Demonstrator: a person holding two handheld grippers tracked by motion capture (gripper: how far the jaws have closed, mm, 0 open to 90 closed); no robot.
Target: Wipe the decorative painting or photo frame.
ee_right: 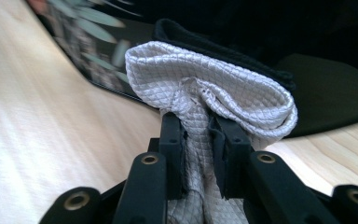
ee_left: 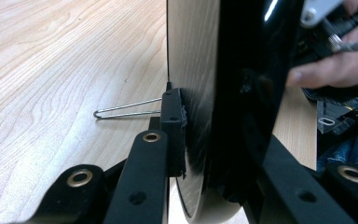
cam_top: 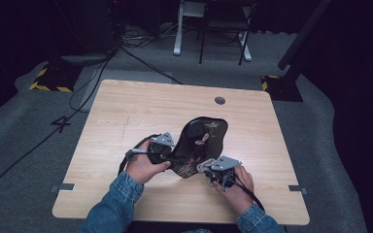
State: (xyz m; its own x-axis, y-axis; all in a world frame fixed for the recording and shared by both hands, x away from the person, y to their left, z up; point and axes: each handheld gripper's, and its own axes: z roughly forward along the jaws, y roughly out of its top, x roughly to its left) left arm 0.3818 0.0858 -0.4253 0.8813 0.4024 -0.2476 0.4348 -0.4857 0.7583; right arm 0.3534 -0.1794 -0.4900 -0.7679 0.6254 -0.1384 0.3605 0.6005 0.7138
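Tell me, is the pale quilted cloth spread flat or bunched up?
Bunched up: the pale quilted cloth folds into a rounded wad above the right gripper, whose jaws pinch it.

Bright tabletop in a dark room

Overhead light falls on the pale wooden table (cam_top: 126,111) while the surrounding floor sinks into shadow; a white glare streak runs down the glossy black tray (ee_left: 242,70), and the near jaws and quilted grey cloth (ee_right: 205,88) stay sharp against a blurred background

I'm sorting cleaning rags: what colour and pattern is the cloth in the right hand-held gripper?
The cloth is pale silvery grey with a fine diamond weave, clearest in the right gripper view.
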